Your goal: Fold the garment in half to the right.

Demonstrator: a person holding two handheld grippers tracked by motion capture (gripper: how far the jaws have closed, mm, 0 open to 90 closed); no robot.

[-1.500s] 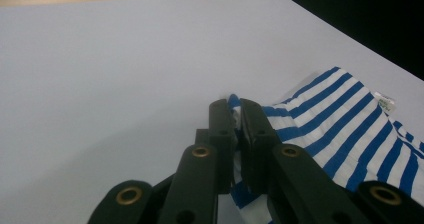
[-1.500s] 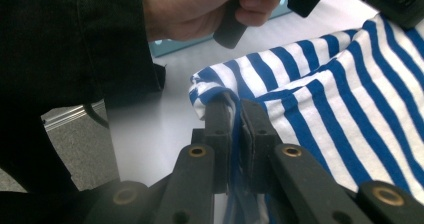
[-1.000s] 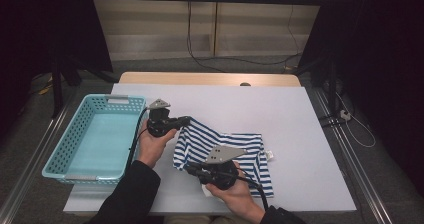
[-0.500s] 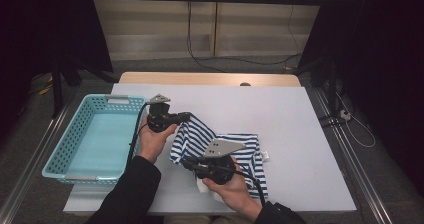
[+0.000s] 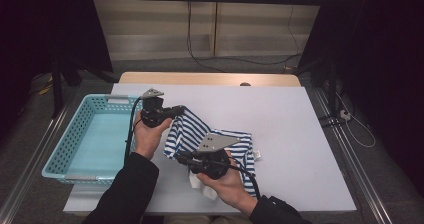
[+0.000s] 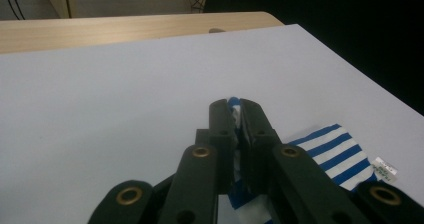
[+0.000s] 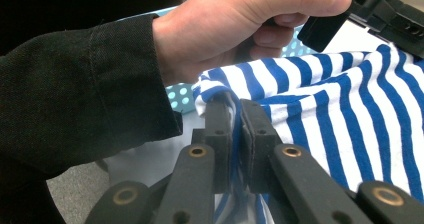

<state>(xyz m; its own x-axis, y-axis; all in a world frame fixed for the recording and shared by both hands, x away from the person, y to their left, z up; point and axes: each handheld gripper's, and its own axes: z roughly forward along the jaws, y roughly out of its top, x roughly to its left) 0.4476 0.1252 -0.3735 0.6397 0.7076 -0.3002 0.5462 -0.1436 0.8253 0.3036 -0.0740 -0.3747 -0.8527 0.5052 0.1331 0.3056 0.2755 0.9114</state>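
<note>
High view. A white table [image 5: 300, 134] is seen from above, with a wooden edge along its far side. A teal basket [image 5: 65, 149] sits at the table's left edge, in the left centre of the frame. A blue-and-white striped shirt [image 5: 187, 131] lies bunched at the middle of the frame, partly lifted off the table. The left gripper [image 5: 179, 110] is held by the left hand [image 5: 147, 134] just right of the basket, with its jaws pointed right and closed on the shirt's upper edge. The right gripper [image 5: 181, 156] is held by the right hand [image 5: 225, 181] in the lower centre, with its jaws pointed left at the shirt's lower left edge. A grey plate tops each gripper. Black sleeves enter from the bottom edge.

Left gripper view. The 2 black jaws rise from the bottom centre and are clamped together on a fold of the shirt [image 6: 335, 156]; striped cloth shows between the left gripper's [image 6: 236, 106] tips. More of the shirt, with a small white label [image 6: 386, 167], lies at the lower right on the table [image 6: 125, 109].

Right gripper view. The right gripper [image 7: 235, 106] is seen with its 2 jaws pinched on a hem of the shirt [image 7: 350, 114] at the centre of the frame. The left hand [image 7: 240, 24] and a black sleeve [image 7: 75, 94] occupy the upper left, and part of the left gripper's body is seen at the upper right. A patch of the basket [image 7: 181, 98] is visible between the sleeve and the shirt.
</note>
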